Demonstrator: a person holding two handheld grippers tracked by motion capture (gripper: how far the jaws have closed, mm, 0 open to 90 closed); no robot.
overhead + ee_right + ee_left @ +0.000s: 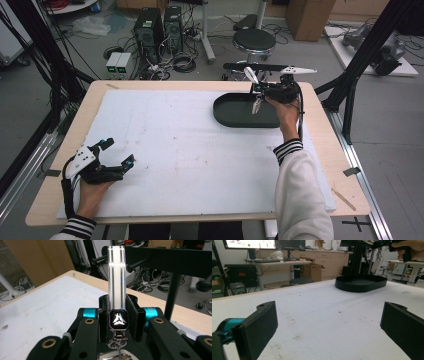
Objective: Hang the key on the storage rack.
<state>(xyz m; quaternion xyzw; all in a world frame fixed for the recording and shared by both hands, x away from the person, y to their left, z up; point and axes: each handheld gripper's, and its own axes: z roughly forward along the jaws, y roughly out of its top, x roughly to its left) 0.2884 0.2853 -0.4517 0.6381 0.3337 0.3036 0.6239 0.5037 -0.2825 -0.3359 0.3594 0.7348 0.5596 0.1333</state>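
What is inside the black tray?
The black tray looks bare where visible; the right tool, shut on a silver keychain, and its hand cover the right end.

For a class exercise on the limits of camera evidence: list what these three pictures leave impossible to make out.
- Right gripper view: the right gripper clamps a flat silvery strip with a black emblem badge; its lower end is cut off by the bottom edge.
- High view: the strip is too small to identify.
- Left gripper view: the shallow black oval tray is seen side-on; its wall hides the floor.

a lab: computer towers [159,27] and tangled cables [182,62] on the floor, monitors [264,244].
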